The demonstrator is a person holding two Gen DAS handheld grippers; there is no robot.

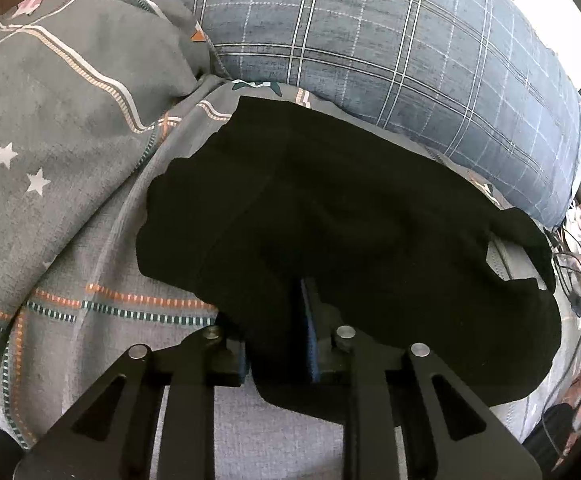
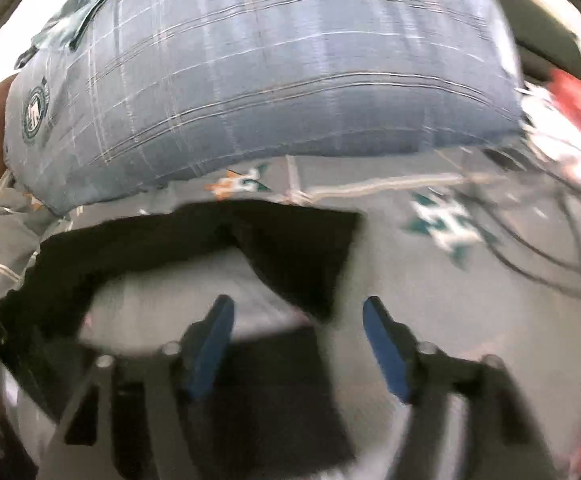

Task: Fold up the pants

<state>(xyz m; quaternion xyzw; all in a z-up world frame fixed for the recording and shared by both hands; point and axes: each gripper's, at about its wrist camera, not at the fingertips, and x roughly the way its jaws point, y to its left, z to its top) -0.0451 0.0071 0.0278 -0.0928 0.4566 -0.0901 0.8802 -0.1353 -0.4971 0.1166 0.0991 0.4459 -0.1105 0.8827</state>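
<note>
Left gripper (image 1: 276, 344): jaws pinching the near edge of the black pants (image 1: 330, 220), which lie bunched on the grey sheet (image 1: 90, 264). Right gripper (image 2: 298, 344): jaws spread, empty, near the pants' right corner; best take that corner and draw the fold level with the left. Plaid pillow (image 1: 390, 48) far; cables (image 2: 530, 248) and clutter right.

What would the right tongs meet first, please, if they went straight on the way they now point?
Probably the black pants: a dark fold lies just beyond the open right tongs, roughly on their line. The picture is blurred, so depth is unclear. Behind it come the grey patterned sheet and the blue plaid pillow.
</note>
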